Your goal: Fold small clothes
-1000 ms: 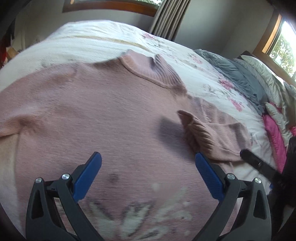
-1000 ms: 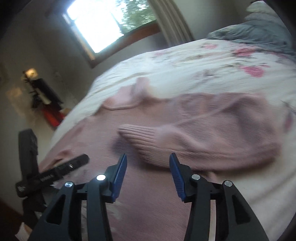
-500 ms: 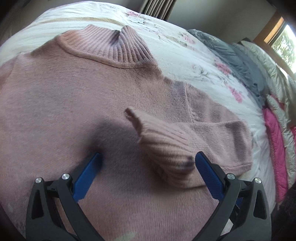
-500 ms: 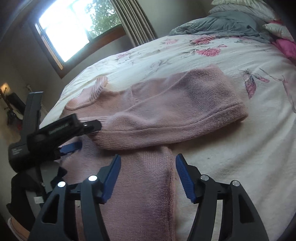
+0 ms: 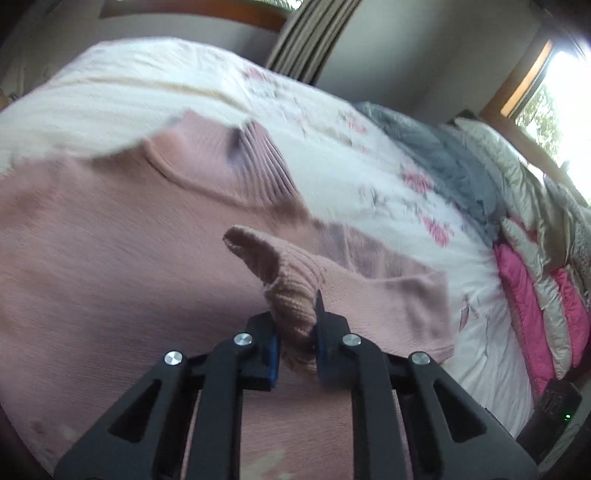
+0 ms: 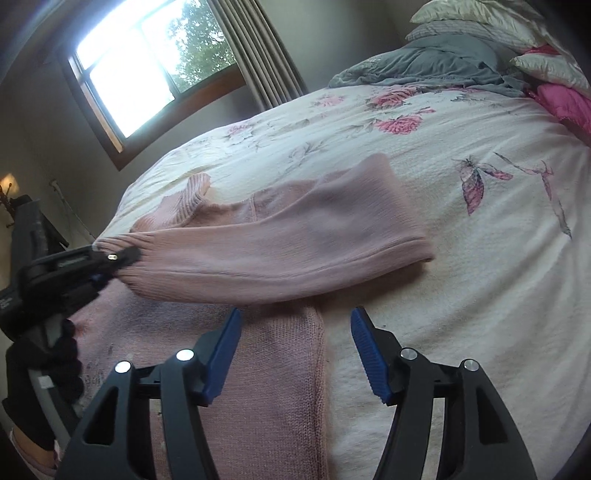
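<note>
A pale pink knitted sweater with a ribbed high collar (image 5: 110, 236) is lying spread flat on a white floral bedspread (image 6: 461, 258), its collar pointing toward the far edge of the bed. One long sleeve (image 6: 295, 240) is lying doubled back across the chest, its ribbed cuff (image 5: 291, 295) rising off the body and bunching.

Bed (image 6: 461, 258): white bedspread, pink flower print. Lying directly on it: pink sweater (image 6: 280, 369), spread flat near the foot end; crumpled grey blanket (image 6: 436, 62) at the far end; white pillows (image 6: 480, 14) and pink quilt (image 6: 565, 103) beside the blanket.
</note>
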{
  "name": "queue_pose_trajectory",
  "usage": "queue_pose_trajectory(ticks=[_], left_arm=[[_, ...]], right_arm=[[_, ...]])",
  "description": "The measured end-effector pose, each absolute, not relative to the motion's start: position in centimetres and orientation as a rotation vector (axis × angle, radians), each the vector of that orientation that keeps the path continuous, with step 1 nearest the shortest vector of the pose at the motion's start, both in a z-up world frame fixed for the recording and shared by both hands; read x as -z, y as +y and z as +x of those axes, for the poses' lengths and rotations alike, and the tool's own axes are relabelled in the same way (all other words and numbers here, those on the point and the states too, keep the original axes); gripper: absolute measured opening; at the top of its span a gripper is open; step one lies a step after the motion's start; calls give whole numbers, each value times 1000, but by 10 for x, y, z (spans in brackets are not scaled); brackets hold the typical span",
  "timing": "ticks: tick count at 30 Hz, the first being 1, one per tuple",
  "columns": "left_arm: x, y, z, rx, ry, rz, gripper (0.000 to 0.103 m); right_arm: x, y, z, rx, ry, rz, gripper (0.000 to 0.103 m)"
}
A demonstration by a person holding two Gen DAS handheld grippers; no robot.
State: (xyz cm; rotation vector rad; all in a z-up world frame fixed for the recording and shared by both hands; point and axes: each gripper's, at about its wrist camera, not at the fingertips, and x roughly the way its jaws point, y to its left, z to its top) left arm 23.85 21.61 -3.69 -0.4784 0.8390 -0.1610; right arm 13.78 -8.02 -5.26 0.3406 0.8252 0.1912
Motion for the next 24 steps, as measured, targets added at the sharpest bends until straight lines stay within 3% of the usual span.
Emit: queue_pose_trajectory(ticks=[9, 13, 18, 24], left_arm=[[30, 303, 219, 76, 823, -512, 13], [51, 315, 219, 65, 864, -537, 14], [76, 336, 222, 27, 903, -585, 28], [64, 375, 199, -24, 849, -620, 34]], right_arm=[[28, -80, 154, -231, 820, 350, 63], [37, -58, 208, -311, 930, 298, 63], [91, -40, 242, -264, 1103, 202, 62], [90, -33, 223, -273, 1055, 141, 66]])
